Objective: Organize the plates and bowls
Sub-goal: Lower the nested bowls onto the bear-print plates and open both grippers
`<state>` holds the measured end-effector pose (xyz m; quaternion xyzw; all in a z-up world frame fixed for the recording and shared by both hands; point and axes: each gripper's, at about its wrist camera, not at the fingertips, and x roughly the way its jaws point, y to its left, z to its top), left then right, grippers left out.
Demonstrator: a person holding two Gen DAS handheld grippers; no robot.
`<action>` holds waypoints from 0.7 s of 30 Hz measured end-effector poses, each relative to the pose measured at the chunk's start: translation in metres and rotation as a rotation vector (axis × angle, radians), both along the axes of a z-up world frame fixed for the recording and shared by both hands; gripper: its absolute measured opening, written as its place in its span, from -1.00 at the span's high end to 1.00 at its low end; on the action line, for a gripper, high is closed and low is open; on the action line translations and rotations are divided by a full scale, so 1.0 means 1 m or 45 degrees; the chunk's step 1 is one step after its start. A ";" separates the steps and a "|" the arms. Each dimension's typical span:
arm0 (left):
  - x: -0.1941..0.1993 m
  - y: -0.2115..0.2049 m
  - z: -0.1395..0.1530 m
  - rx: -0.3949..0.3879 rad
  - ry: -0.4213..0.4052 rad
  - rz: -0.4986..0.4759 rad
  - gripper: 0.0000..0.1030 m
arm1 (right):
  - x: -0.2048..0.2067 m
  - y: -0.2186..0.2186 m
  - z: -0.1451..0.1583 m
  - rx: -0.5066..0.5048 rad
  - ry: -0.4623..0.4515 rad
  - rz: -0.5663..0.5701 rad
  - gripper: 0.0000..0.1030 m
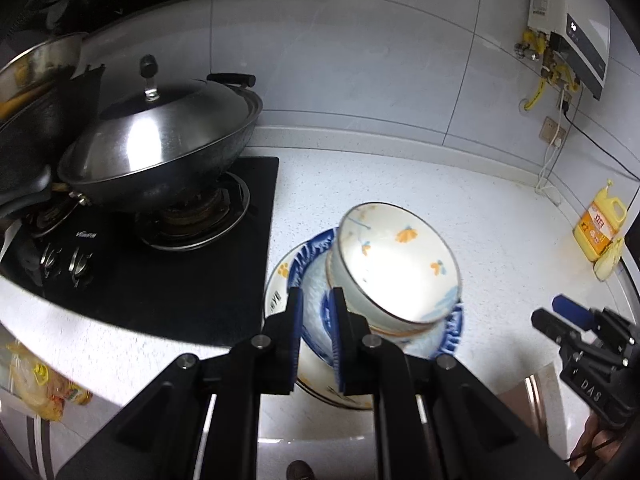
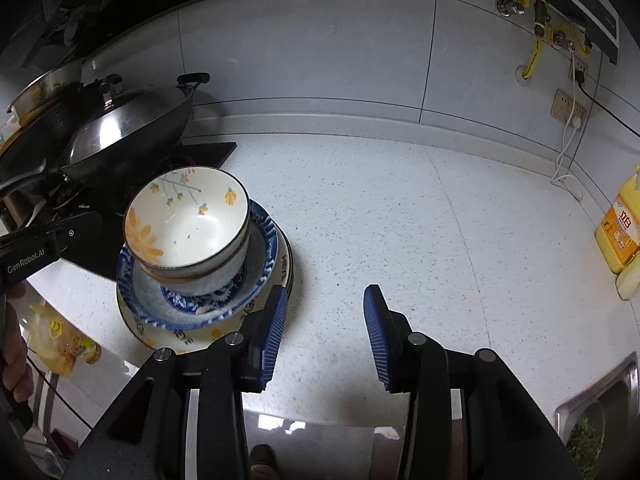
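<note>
A: Left gripper [image 1: 316,320] fills the bottom of its own view, blue pads nearly together with nothing pinched between them, hanging in front of the dish stack.

B: Stack from that side?

A: Flower bowl [image 1: 394,264] on top, tilted in the blue-rimmed plate [image 1: 454,330], that one resting on a cream plate [image 1: 280,280]. All on the white counter [image 1: 440,208], just right of the black hob [image 1: 160,280].

B: Right view adds what?

A: Right gripper [image 2: 326,334], pads clearly apart, nothing between them, only bare counter [image 2: 400,220] behind. Stack sits at centre left: bowl [image 2: 188,220] shown from above with its orange flowers, blue plate [image 2: 264,240], cream plate [image 2: 286,268]. Sink corner [image 2: 600,404] lower right, only here.

B: Left-only items?

A: Hob knobs [image 1: 66,262] and the whole lidded wok [image 1: 160,148], upper left. Yellow bottle [image 1: 600,224] at right edge shows in both.
</note>
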<state>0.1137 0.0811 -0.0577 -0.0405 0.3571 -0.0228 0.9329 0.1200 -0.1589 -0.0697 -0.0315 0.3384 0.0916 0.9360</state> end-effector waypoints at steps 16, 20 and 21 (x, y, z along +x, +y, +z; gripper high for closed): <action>-0.096 -0.037 0.007 0.162 0.021 0.156 0.76 | -0.063 -0.025 -0.001 0.101 -0.018 0.152 0.27; -0.099 -0.033 0.008 0.137 0.005 0.119 0.76 | -0.073 -0.021 0.005 0.084 -0.029 0.125 0.22; -0.098 -0.031 0.008 0.131 0.007 0.096 0.76 | -0.076 -0.021 0.006 0.079 -0.034 0.111 0.19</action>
